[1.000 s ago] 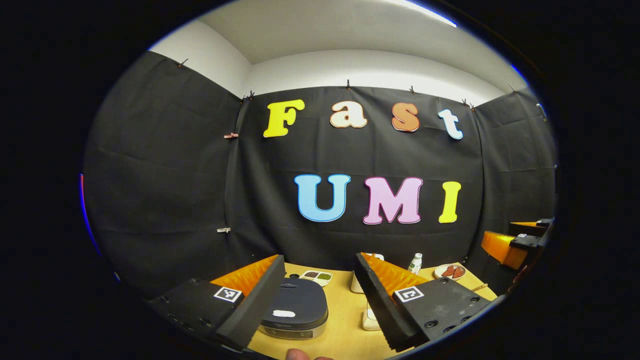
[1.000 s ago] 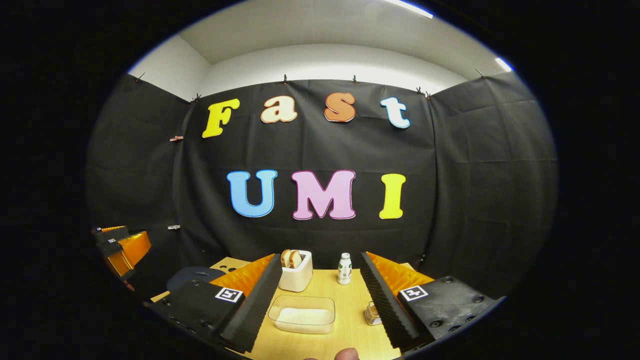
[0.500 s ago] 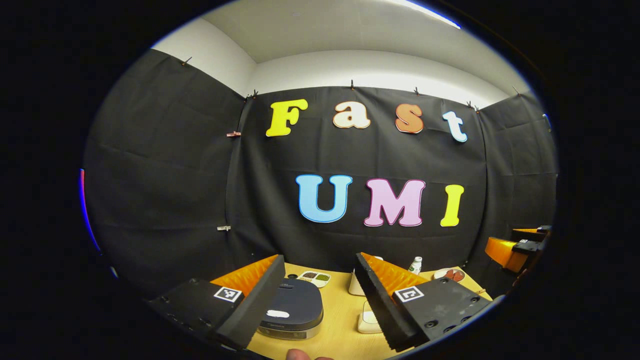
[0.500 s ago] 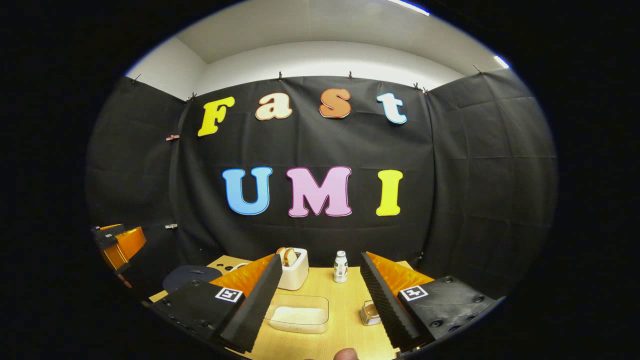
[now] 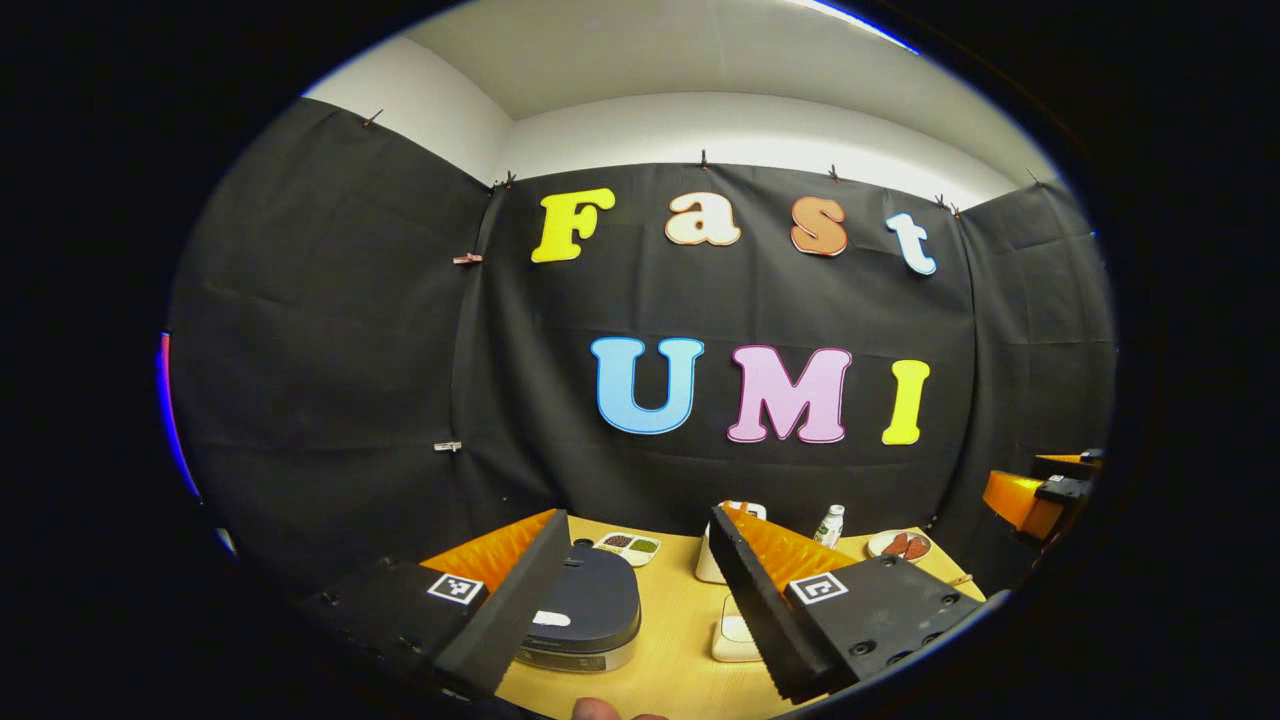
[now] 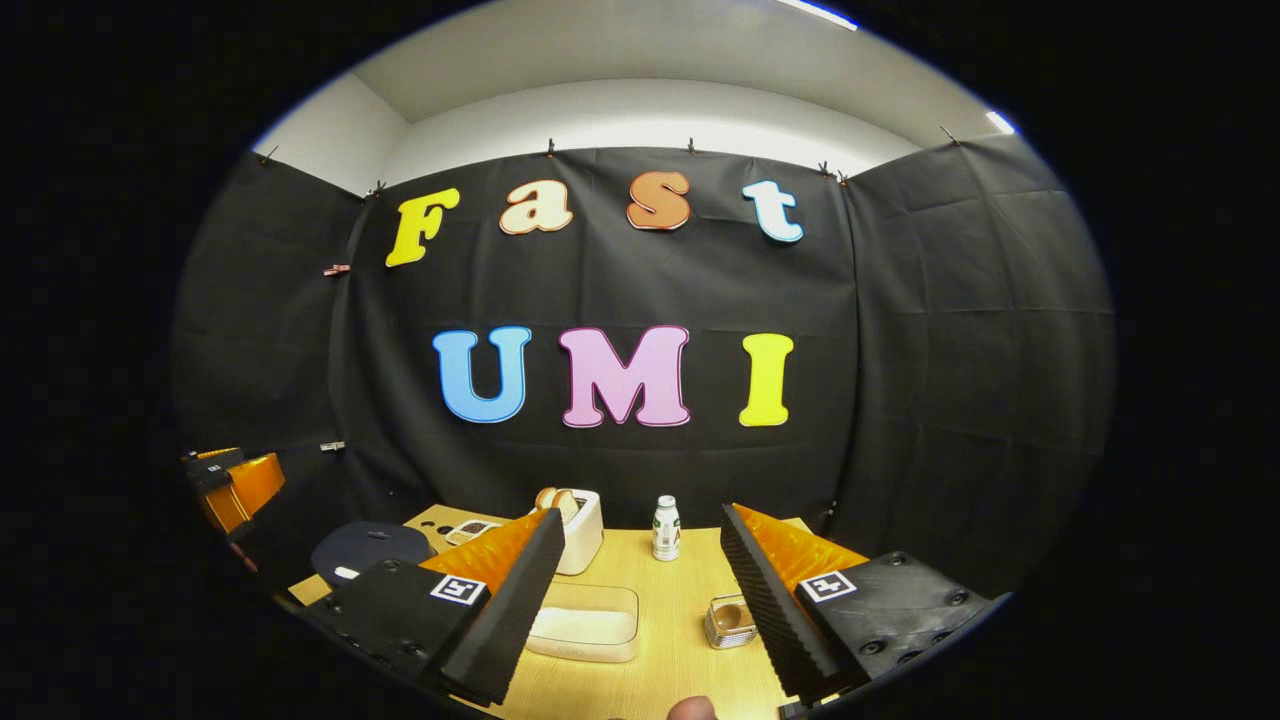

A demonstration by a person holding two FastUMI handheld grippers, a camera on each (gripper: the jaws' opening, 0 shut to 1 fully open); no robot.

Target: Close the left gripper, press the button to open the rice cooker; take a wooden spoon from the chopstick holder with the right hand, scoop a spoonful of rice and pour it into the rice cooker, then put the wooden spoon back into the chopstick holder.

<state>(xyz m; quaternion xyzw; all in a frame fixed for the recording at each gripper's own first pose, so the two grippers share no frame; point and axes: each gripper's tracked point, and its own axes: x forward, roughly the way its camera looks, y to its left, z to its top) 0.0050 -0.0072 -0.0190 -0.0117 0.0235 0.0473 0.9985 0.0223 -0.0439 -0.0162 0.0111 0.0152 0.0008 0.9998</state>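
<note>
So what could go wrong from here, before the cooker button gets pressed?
The left gripper is open, so a finger may slip past the rice cooker button. The right gripper hangs over the rice container, near the toaster and bottle, and could bump them.

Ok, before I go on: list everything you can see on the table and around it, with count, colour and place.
table: one, light wood, under everything.
rice cooker: one, dark, lid down, left side, between the left gripper's fingers.
sectioned dish: one, white, behind the cooker.
toaster: one, white, bread in it, centre back.
bottle: one, white with green label, right of the toaster.
rice container: one, clear, white rice inside, centre front.
metal holder: one, silvery, right of the container.
plate: one, white, reddish food, far right.
left gripper: open.
right gripper: open.
</note>
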